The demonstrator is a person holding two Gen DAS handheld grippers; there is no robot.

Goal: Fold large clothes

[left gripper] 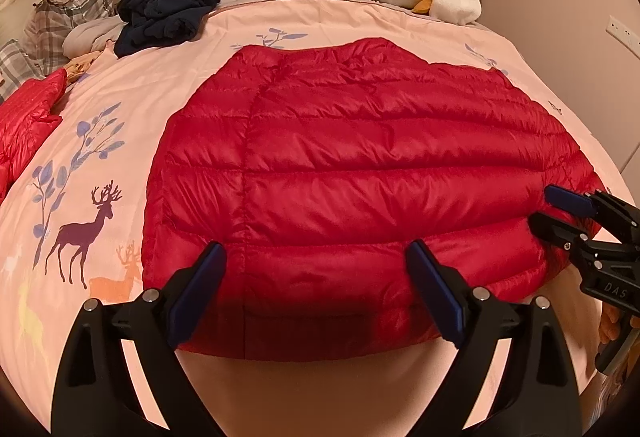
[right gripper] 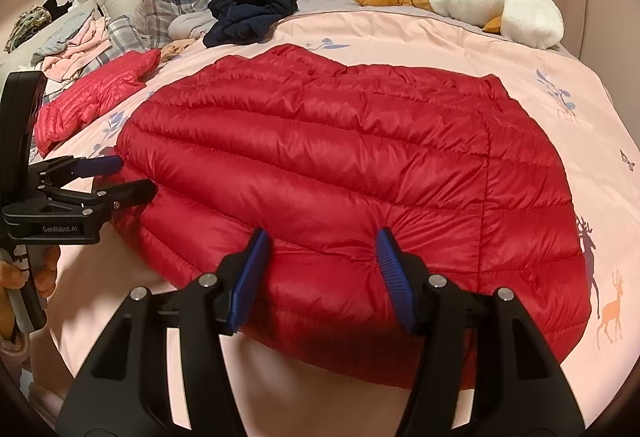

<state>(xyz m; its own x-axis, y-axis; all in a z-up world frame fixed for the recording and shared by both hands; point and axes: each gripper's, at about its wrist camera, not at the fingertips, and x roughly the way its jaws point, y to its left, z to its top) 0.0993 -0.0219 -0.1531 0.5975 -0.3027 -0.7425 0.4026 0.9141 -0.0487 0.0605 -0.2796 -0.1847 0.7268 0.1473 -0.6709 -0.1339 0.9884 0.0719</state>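
The glossy red quilted down jacket [left gripper: 360, 173] is spread flat on the pink deer-print duvet [left gripper: 100, 165]; its near hem is straddled, ungripped, by the wide-open left gripper [left gripper: 316, 261] and half-open right gripper [right gripper: 320, 249], seemingly positioned for folding

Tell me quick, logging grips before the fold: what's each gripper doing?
Left gripper: open wide over the red jacket, gripping nothing.
Right gripper: partly open, pads against the jacket's near edge; a grip cannot be told.
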